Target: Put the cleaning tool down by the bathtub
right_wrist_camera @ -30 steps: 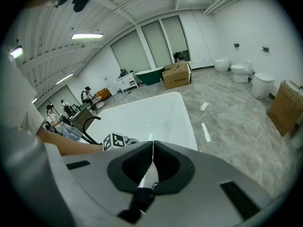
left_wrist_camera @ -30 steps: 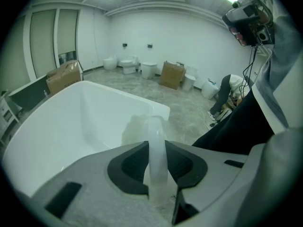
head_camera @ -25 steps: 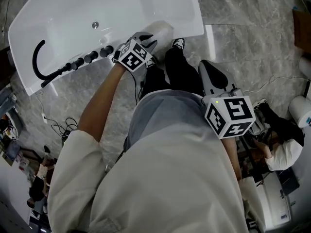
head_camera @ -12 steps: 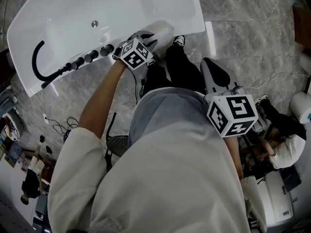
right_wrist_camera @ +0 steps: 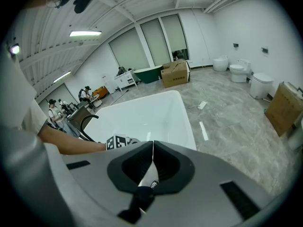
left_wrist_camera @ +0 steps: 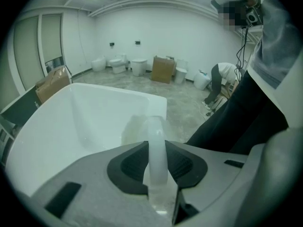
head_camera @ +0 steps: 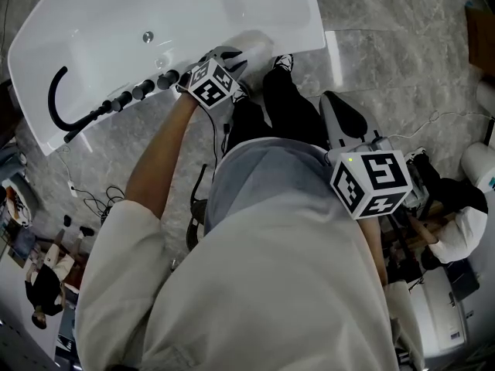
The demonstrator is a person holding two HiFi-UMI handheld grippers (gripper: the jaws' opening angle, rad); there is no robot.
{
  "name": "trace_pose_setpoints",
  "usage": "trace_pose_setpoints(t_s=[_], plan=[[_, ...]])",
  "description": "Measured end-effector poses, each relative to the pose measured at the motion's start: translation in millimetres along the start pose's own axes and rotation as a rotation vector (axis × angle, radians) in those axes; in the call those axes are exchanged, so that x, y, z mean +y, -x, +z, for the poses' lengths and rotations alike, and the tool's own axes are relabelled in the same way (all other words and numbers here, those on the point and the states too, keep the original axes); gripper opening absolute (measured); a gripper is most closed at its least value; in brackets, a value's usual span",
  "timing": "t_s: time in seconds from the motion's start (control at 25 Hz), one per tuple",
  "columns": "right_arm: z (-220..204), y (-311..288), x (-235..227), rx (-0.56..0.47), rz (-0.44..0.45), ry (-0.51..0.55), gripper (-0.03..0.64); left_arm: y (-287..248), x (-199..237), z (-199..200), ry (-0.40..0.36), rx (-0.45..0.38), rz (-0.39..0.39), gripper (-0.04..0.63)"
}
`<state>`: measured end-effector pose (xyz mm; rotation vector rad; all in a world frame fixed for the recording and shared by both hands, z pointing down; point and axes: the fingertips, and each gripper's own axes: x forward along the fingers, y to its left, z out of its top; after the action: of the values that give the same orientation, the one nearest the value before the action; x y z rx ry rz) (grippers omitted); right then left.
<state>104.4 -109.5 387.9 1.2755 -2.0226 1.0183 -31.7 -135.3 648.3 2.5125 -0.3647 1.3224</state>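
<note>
Left gripper (head_camera: 230, 59) outstretched, clamping cleaning tool (left_wrist_camera: 156, 143) over bathtub (head_camera: 116, 22) rim, right gripper (right_wrist_camera: 152, 149) closed

We lean over a white bathtub (head_camera: 232, 6), our left tool (head_camera: 226, 55) at its near rim, its marker cube (head_camera: 210, 83) facing up. A pale, see-through cleaning tool (head_camera: 254, 45) juts from the tip, over the rim's edge. Along the same rim stand a row of black knobs (head_camera: 143, 90) and a curved black spout (head_camera: 56, 99). Our right tool (head_camera: 331, 103) hangs well apart over the grey marble floor (head_camera: 387, 45), beside our dark trousers (head_camera: 286, 110). Cables (head_camera: 97, 201) trail on the floor at left; another person (head_camera: 456, 234) bends low at right.
</note>
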Motion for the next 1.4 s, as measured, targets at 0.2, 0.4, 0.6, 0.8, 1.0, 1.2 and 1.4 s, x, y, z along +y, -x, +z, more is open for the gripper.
trace_pose_setpoints(t_s=[0.2, 0.4, 0.6, 0.8, 1.0, 1.2, 1.4], plan=[[0.8, -2.1, 1.9, 0.005, 0.004, 0.002, 0.011, -2.4, 1.0, -5.4, -0.01, 0.032, 0.004, 0.094], [1.5, -1.7, 3.1, 0.007, 0.005, 0.003, 0.011, -0.7, 3.0, -4.9, 0.017, 0.025, 0.011, 0.121], [0.7, -3.9, 4.7, 0.009, 0.011, 0.008, 0.012, -0.1, 5.4, -5.5, 0.037, 0.023, 0.01, 0.137], [-3.3, -5.1, 9.7, 0.009, 0.017, 0.011, 0.011, 4.8, 1.8, -6.3, 0.052, 0.004, 0.001, 0.14], [-2.8, -6.5, 12.9, 0.008, 0.023, 0.019, 0.011, 10.6, 3.2, -3.3, 0.059, -0.013, 0.01, 0.14], [-2.1, -4.0, 16.0, 0.001, 0.024, 0.021, 0.011, 17.1, 3.0, 0.4, 0.071, -0.034, 0.018, 0.14], [-0.9, -5.6, 21.4, -0.004, 0.031, 0.025, 0.012, 27.6, 5.6, 10.3, 0.094, -0.075, 0.024, 0.14]])
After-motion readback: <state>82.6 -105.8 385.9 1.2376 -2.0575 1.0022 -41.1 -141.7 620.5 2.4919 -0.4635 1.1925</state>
